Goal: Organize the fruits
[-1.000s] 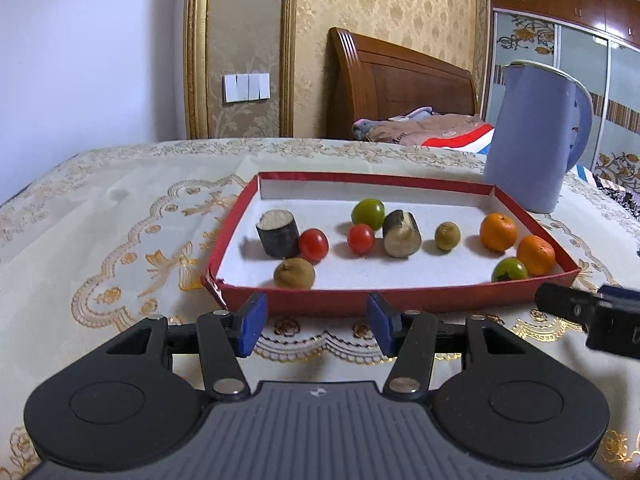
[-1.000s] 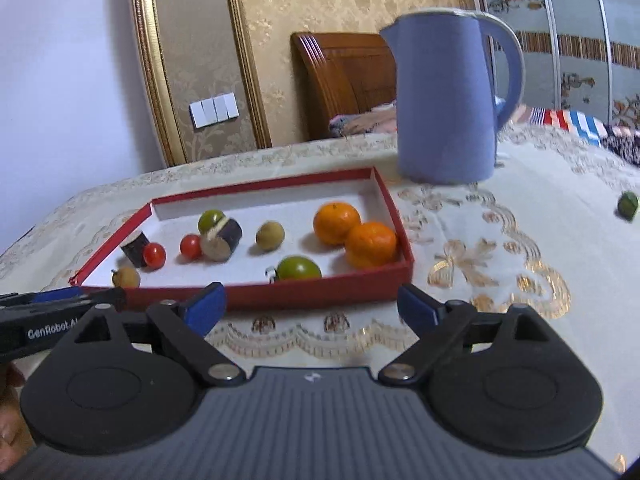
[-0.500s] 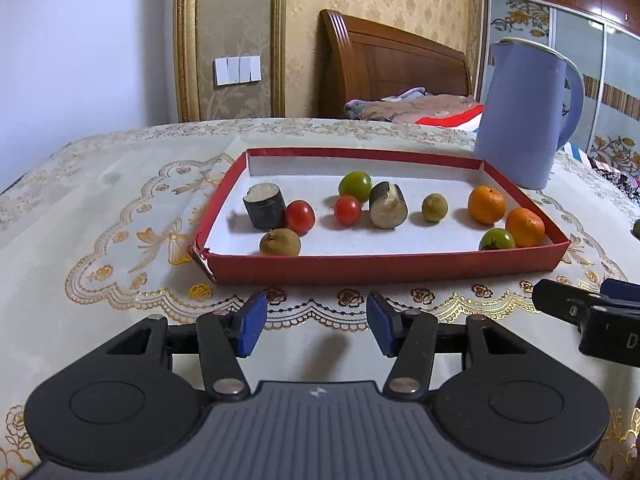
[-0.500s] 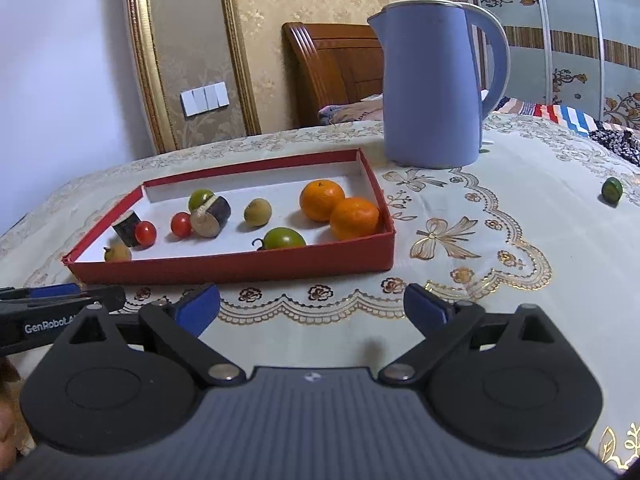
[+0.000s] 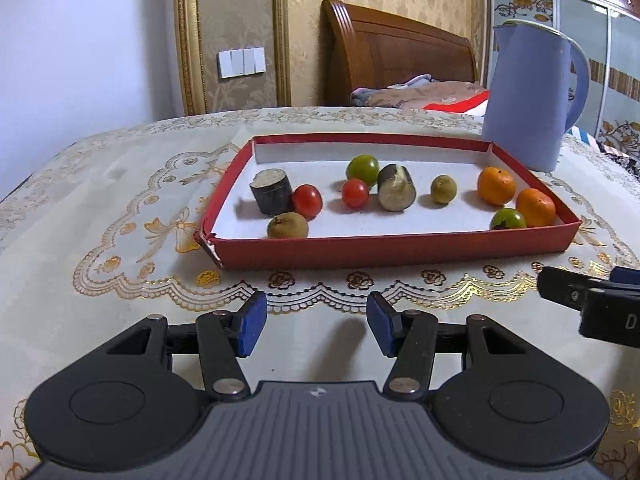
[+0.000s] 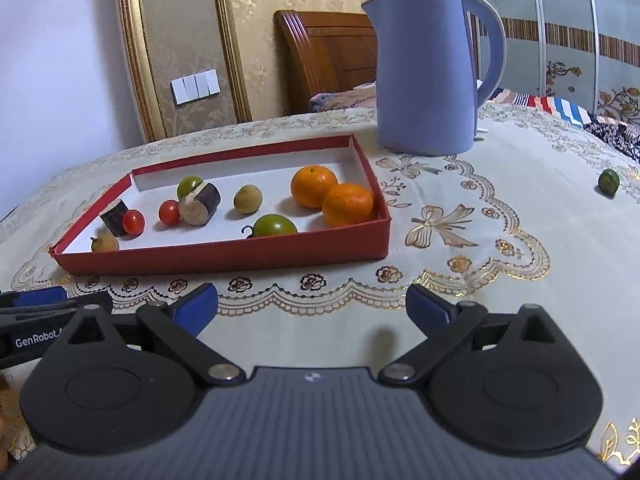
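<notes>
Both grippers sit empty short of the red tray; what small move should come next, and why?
Probably swing the right gripper toward the small green fruit lying alone on the tablecloth, far right of the red tray. Every other fruit already sits inside the tray, and that gripper's jaws are wide with nothing between them, while the left gripper faces the tray, farther from it.

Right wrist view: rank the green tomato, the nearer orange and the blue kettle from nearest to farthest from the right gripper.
From the right gripper:
1. Green tomato, by the tray's near wall.
2. Nearer orange, right corner of the tray.
3. Blue kettle, beyond the tray.
</notes>
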The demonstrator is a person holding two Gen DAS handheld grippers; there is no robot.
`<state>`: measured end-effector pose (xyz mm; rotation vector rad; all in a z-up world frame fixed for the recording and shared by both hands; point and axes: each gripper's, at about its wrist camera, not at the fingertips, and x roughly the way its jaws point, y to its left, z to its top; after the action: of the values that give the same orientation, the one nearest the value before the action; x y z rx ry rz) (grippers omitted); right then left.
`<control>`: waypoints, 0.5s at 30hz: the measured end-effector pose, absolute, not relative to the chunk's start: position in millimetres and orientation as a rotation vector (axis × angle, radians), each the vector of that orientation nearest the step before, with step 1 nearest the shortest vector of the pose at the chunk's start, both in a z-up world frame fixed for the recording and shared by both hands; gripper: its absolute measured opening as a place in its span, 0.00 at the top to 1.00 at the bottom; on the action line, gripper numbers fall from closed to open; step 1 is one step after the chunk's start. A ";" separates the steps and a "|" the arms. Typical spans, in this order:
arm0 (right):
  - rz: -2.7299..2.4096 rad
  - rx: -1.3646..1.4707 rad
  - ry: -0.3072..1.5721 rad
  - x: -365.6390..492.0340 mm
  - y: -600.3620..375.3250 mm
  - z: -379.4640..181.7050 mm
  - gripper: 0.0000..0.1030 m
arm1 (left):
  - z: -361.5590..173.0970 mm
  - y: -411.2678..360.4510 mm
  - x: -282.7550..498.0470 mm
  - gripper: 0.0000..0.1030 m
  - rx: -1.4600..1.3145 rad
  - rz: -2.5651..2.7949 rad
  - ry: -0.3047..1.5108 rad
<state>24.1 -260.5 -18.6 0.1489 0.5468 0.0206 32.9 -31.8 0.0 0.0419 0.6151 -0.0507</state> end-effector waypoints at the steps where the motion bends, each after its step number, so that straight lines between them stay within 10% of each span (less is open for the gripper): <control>1: 0.019 0.152 0.547 24.2 -260.9 -18.7 0.02 | 0.0 -31.5 33.1 0.47 0.044 -0.046 0.613; 15: 0.016 0.142 0.534 22.6 -259.5 -18.3 0.00 | 1.2 -31.2 32.5 0.31 0.046 -0.022 0.590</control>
<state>22.6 -259.5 -18.3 0.1418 0.5341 0.0162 32.5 -31.2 1.2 0.0457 0.5902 -0.0220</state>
